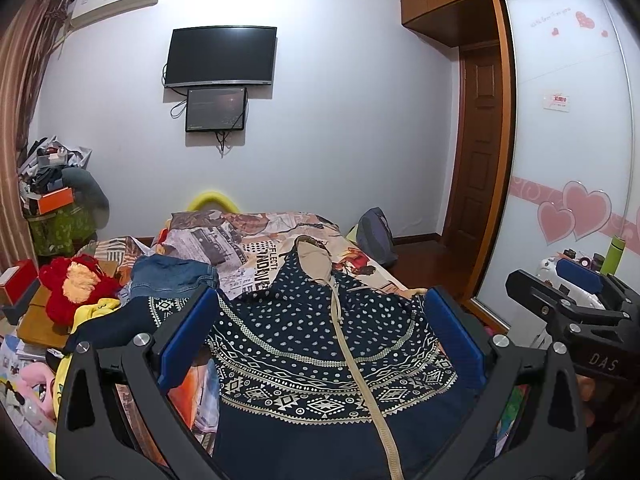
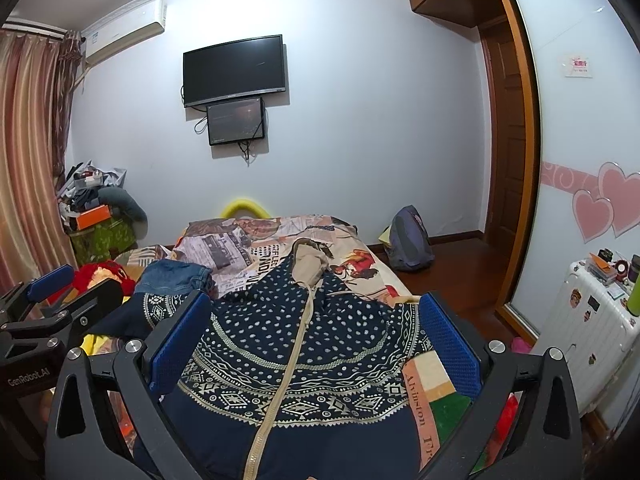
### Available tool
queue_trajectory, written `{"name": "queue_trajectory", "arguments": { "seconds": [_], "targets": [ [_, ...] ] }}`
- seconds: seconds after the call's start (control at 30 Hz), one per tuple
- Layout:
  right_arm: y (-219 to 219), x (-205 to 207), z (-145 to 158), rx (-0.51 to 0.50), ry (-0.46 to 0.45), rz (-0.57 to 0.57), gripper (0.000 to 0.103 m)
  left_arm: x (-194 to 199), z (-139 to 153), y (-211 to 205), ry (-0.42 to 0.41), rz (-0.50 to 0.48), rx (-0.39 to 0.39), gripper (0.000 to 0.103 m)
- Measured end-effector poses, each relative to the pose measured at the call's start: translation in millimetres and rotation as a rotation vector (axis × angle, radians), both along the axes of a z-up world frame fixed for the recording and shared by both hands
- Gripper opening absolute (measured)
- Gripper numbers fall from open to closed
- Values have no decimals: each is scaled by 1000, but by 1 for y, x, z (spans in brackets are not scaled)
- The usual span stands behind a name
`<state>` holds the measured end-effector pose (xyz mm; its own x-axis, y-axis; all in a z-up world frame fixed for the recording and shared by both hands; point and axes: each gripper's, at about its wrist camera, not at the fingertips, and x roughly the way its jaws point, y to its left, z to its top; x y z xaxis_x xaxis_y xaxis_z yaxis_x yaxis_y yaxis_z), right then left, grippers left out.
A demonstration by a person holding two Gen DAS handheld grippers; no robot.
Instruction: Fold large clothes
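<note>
A navy hooded jacket (image 1: 320,344) with white dots, geometric bands and a beige zipper lies spread on the bed, its beige-lined hood (image 1: 314,256) pointing to the far end. It also shows in the right wrist view (image 2: 304,344). My left gripper (image 1: 320,336) hovers open over the jacket's lower part, blue pads wide apart, holding nothing. My right gripper (image 2: 312,340) is open too, above the same area, empty. The right gripper also shows at the right edge of the left wrist view (image 1: 576,292), and the left gripper at the left edge of the right wrist view (image 2: 52,292).
Bed (image 1: 256,240) with a printed cover. Folded jeans (image 1: 172,276) and a red plush toy (image 1: 76,284) at its left. A backpack (image 2: 408,244) on the floor, a white suitcase (image 2: 592,328) at right, wardrobe doors (image 1: 568,140), clutter pile (image 1: 56,184) at left.
</note>
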<state>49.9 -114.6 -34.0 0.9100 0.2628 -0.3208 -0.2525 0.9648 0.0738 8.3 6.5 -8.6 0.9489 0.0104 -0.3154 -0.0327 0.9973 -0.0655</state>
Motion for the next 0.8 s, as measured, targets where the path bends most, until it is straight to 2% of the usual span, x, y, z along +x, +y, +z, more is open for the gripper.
{"name": "queue_trajectory", "arguments": {
  "seconds": [0.8],
  "targets": [
    [1, 2, 2, -2, 5, 1, 103, 7, -4, 0, 15, 7, -3, 103]
  ]
}}
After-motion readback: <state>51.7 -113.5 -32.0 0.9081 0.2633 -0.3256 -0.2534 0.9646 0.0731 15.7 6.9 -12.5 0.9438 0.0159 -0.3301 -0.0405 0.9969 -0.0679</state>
